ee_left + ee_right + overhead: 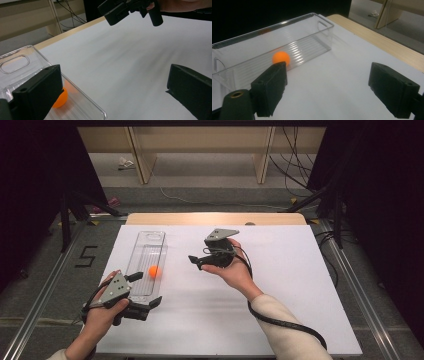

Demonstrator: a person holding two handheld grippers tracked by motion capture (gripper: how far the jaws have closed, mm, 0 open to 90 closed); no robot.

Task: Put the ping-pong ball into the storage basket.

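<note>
- A white table [280, 285] carries a clear tray [146, 265], long and narrow, on its left part.
- An orange ball [155, 271] lies inside the tray, about at the middle of its length and close to its right wall.
- In the right gripper view the ball [281, 58] sits on the ribbed floor of the tray [312, 27], just behind the near wall.
- The left gripper [148, 290] is at the near end of the tray, low over the table. Its jaws stand wide apart and hold nothing.
- In the left gripper view one jaw is in front of the tray [82, 105] and covers part of the ball [60, 100]; the other jaw is over bare table. I cannot tell whether a jaw touches the tray.
- The right gripper [195, 262] is held up in the right hand [235, 270], to the right of the tray and apart from it, and it points toward the tray. Its jaws are also wide apart and empty.
- The right gripper [132, 10] shows too at the top of the left gripper view.
</note>
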